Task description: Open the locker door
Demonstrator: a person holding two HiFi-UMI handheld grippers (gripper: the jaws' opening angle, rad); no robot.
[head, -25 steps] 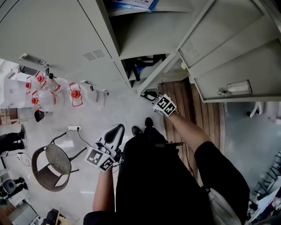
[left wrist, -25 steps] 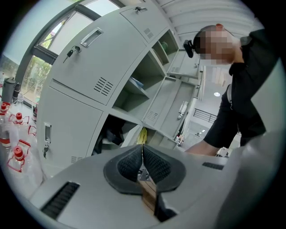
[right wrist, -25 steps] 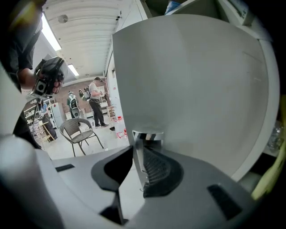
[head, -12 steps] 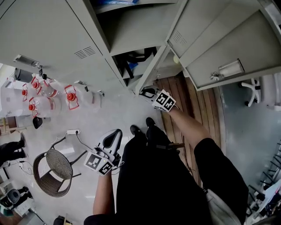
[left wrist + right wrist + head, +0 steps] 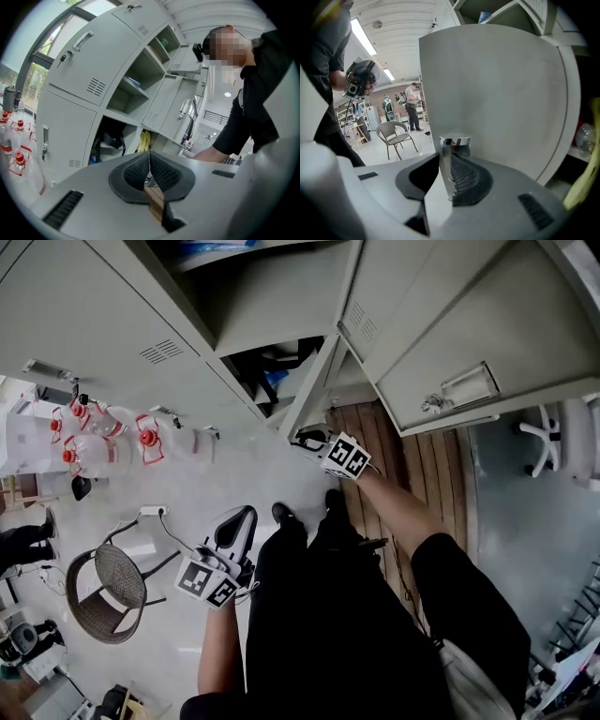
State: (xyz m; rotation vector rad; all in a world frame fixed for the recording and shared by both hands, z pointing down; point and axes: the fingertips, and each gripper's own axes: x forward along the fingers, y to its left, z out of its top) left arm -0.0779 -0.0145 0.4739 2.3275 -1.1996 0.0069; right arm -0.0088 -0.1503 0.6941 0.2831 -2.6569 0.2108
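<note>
Between the jaws of the right gripper (image 5: 450, 165) sits the door's chrome handle (image 5: 453, 151), clamped from both sides. The locker door (image 5: 501, 93) stands just beyond, already swung partly out. It looks like stiff, thin sheet metal, probably light on its hinges. The polished handle may be slippery, so a square grip suits. The left gripper (image 5: 149, 169) is closed and empty, well away from the door.

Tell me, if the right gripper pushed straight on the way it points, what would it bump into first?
The right gripper grips the chrome handle with its fingers, so that is met at once. Just behind it stands the grey locker door, seemingly very close.
</note>
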